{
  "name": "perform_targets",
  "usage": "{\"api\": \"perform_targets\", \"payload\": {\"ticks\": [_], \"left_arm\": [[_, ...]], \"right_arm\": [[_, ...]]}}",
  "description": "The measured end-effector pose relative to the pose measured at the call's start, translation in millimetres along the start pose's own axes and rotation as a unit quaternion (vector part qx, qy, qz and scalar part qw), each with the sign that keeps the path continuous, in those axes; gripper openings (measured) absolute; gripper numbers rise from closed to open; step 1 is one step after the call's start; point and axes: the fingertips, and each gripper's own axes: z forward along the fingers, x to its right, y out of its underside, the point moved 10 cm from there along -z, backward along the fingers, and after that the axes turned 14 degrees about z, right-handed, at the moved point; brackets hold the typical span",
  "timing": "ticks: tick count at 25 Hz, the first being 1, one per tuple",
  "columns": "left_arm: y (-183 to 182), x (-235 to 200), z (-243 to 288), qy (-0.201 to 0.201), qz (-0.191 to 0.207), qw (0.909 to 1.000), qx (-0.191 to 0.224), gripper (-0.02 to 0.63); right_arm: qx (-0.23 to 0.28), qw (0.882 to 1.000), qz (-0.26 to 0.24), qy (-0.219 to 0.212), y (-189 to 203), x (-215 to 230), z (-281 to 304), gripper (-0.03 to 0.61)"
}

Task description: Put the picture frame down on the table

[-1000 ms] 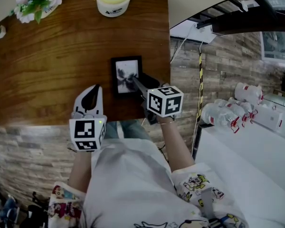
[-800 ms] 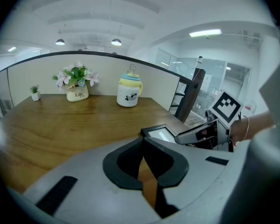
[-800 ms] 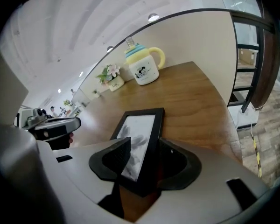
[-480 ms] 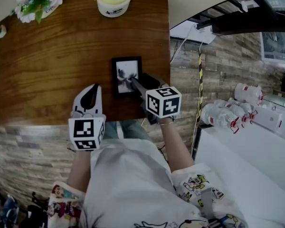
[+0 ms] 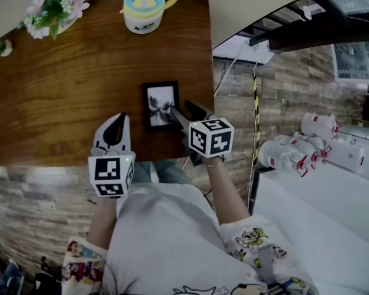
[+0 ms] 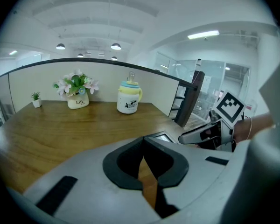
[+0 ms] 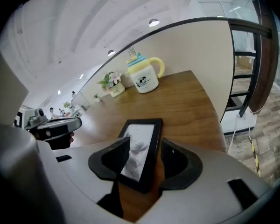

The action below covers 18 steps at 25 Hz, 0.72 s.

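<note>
Now, picture frame [image 5: 160, 105]: over the front-right part of the table [image 5: 67, 85], near its edge, pic side up; can't tell if it rests flat.
Right claw [image 5: 181, 110]: clamped on the frame's near end, one jaw each side; frame sits tilted btw them.
Left claw [image 5: 115, 128]: jaws together, nothing btw them; at table's front edge, left of frame, apart from it.
Far side: yellow-blue cup [image 5: 144, 8] & flower pot [image 5: 52, 8], well apart from frame.

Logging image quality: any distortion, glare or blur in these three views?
Head view: sharp, table edges bowed by the lens. Left gripper view: strong fisheye, black corners, bright ceiling lamps. Right gripper view: same fisheye, horizon tilted, frame crisp.
</note>
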Motion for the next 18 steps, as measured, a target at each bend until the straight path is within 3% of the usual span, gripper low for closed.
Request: {"api": "perform_targets", "payload": {"ticks": [18], "left_arm": [[-36.5, -7.2, -34.0, -0.04, 0.027, 0.9976, 0.049, 0.003]], "right_arm": [[0.072, 0.996, -0.036, -0.025, -27.6, -25.3, -58.6, 0.176]]}}
